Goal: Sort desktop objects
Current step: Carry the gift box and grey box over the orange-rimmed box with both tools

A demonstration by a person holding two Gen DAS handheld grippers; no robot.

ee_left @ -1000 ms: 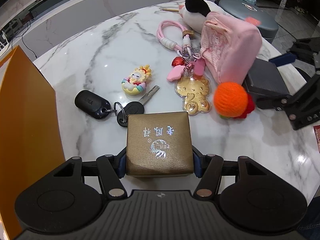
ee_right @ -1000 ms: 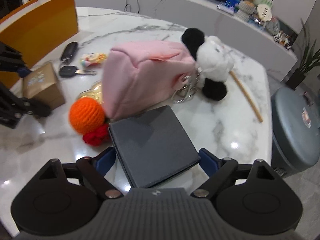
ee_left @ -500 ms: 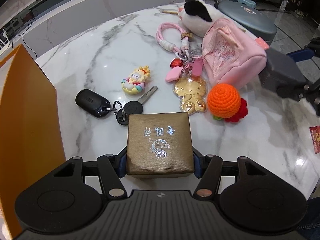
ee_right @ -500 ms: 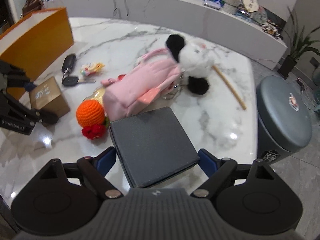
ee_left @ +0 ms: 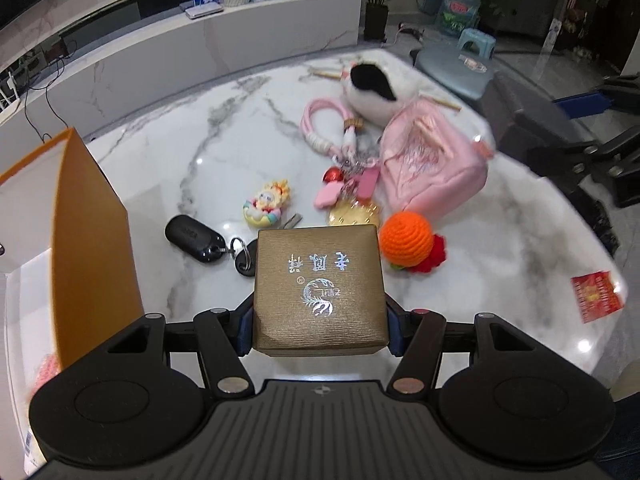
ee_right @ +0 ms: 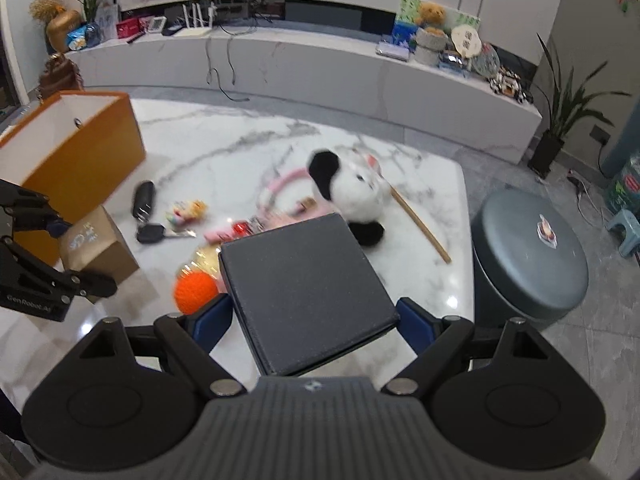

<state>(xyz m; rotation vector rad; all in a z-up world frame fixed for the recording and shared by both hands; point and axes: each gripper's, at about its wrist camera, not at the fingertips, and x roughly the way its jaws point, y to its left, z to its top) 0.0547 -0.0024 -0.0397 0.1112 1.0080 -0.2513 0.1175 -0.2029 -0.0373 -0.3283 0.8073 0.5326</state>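
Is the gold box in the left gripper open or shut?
Shut: the gold box shows its lid flat, with no gap visible.

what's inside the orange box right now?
Right wrist view: the orange box is open-topped with white inner walls and one small dark fitting; its floor is hidden by the near wall. Left wrist view shows something pink, blurred, low inside; unidentifiable.
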